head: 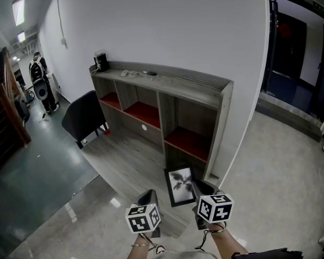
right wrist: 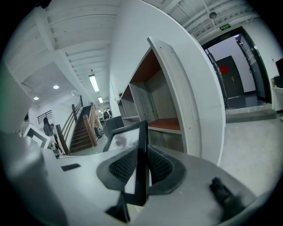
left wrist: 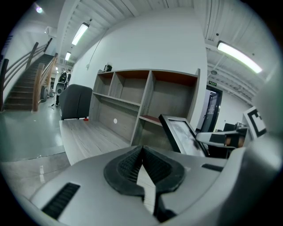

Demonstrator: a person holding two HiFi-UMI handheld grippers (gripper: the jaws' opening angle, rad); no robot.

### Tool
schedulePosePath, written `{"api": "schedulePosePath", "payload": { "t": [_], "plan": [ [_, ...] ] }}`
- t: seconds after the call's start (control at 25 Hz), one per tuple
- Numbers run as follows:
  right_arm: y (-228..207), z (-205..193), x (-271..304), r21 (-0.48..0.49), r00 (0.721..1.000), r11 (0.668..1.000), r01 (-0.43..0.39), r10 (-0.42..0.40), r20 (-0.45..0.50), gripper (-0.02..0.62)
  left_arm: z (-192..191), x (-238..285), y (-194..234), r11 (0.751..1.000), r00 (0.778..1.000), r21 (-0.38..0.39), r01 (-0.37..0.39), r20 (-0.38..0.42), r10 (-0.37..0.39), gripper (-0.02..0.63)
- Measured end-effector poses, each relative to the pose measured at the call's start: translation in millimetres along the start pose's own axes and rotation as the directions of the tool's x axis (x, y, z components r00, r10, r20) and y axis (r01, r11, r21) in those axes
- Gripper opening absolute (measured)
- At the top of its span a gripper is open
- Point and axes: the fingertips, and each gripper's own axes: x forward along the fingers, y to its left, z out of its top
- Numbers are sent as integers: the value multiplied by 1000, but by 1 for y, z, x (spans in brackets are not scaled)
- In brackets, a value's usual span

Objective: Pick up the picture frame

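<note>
Left tool (left wrist: 142, 149): pressed together with nothing pinched; it is held just left of the frame, free to give support.
Frame (head: 180, 185): tilted, low before the right bay of the shelf (head: 166, 94); whether its foot is off the floor (head: 126, 164) cannot be told.
Right tool (right wrist: 141, 152): pinched on the frame's right edge.
Lift: best made straight up and slowly, with a firm pinch, since a frame held by one edge is likely to swing.

The picture frame (head: 181, 186) is black, the wood-grain shelf unit (head: 221, 124) grey and red.
</note>
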Motion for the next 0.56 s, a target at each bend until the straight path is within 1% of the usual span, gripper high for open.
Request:
{"api": "schedulePosePath", "payload": {
  "t": [0.56],
  "plan": [
    [7, -5, 7, 15, 1000, 999, 30, -30, 0, 83, -2, 4, 15, 1000, 1000, -14, 15, -15, -16, 14]
  ]
}}
